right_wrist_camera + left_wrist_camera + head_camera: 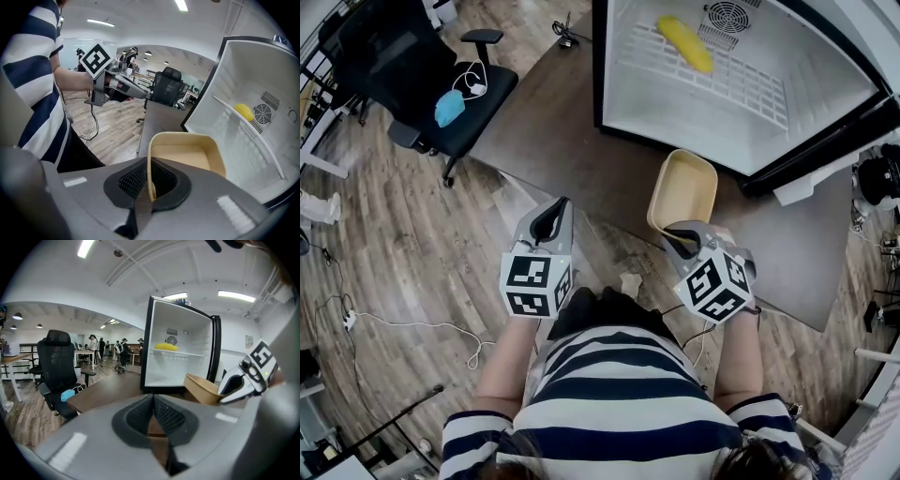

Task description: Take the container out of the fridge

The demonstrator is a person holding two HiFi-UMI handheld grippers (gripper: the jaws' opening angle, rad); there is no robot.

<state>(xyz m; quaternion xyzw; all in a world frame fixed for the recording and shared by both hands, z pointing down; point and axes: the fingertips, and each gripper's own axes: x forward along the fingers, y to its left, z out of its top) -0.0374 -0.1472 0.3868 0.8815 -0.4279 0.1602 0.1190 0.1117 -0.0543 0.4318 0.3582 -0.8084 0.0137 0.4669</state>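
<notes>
The cream, empty container (682,193) hangs above the table in front of the open fridge (741,84). My right gripper (680,234) is shut on the container's near rim (150,176), which runs up between the pads. In the left gripper view the container (202,389) shows at the right, beside the right gripper (243,380). My left gripper (549,225) is shut with nothing between its pads (153,417), held over the table's near edge to the left of the container.
A yellow banana (685,43) lies on the fridge's wire shelf (722,80). The brown table (553,131) carries the fridge. A black office chair (431,84) with a blue mask on it stands at the left. Cables lie on the wooden floor (403,281).
</notes>
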